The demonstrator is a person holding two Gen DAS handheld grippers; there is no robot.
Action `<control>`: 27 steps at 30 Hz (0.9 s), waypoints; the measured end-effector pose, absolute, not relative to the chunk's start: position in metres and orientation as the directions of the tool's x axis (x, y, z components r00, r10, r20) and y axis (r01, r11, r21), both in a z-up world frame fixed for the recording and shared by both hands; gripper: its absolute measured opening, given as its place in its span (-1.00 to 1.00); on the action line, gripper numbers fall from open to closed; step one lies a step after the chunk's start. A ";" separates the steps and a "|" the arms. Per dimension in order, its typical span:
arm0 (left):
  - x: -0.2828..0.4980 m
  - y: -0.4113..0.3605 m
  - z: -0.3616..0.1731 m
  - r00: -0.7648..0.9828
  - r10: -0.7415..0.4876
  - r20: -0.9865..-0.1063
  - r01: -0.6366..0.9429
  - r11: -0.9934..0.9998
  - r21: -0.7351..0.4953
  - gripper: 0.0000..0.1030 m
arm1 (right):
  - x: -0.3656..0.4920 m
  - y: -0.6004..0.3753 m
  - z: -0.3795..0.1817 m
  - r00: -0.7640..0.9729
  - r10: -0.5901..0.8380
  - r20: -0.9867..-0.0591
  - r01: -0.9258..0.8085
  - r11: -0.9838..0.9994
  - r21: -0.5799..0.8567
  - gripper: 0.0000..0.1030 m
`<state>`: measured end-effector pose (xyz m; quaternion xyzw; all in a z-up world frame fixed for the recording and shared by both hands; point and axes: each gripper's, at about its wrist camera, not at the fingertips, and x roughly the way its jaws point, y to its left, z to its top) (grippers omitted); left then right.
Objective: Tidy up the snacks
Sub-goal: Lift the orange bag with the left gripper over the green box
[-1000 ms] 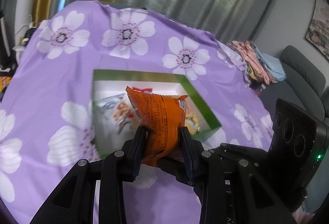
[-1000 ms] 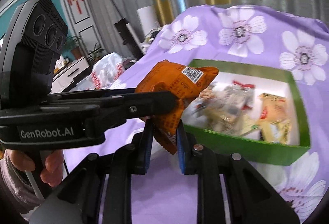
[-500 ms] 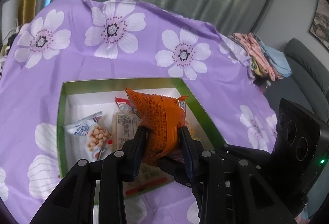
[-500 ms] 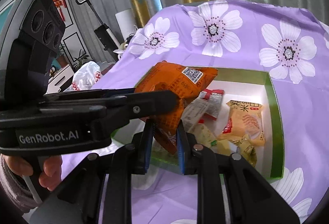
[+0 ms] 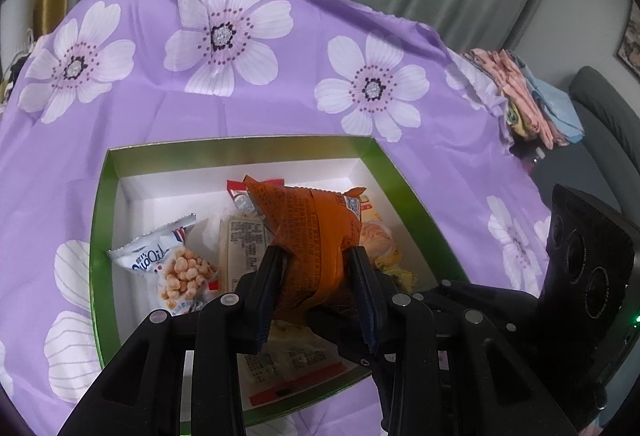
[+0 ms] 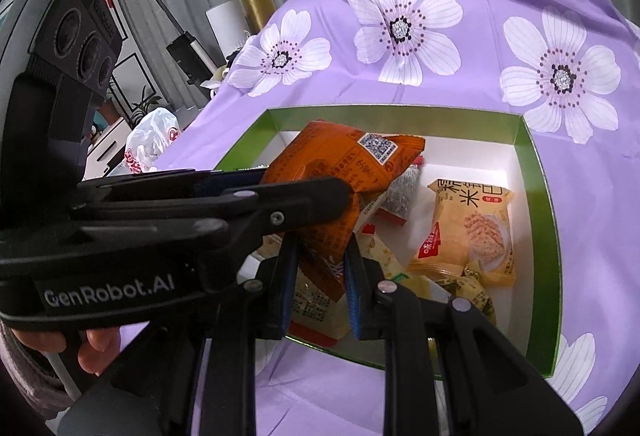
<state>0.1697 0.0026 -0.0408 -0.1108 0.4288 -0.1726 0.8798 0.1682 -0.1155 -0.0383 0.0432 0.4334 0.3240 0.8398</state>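
Observation:
An orange snack packet (image 5: 316,236) is held by both grippers above the green box (image 5: 102,220) with a white inside. My left gripper (image 5: 316,276) is shut on the packet's middle. My right gripper (image 6: 320,272) is shut on its lower end; the packet (image 6: 344,164) shows there with a QR code on top. In the box lie a white peanut packet (image 5: 172,268), a yellow rice-cracker packet (image 6: 468,224) and several other snack packets, partly hidden by the grippers.
The box (image 6: 540,196) sits on a purple tablecloth with white flowers (image 5: 224,36). Folded clothes (image 5: 520,96) and a grey sofa lie right of the table. A white plastic bag (image 6: 148,140) and a vacuum cleaner stand left, curtains behind.
Both grippers have carried the orange packet forward, from before the box to over its inside. The box now looks closer and larger. Both grips are unchanged.

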 end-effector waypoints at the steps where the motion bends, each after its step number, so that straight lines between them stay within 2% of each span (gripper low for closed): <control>1: 0.170 0.003 -0.042 0.571 -0.398 -0.718 0.207 0.916 -0.343 -0.33 | 0.169 -0.115 -0.039 0.411 0.581 -0.702 -0.506 0.787 0.354 -0.54; 27: 0.176 0.003 -0.049 0.549 -0.354 -0.757 0.168 0.934 -0.315 -0.32 | 0.174 -0.112 -0.044 0.366 0.567 -0.738 -0.482 0.794 0.371 -0.47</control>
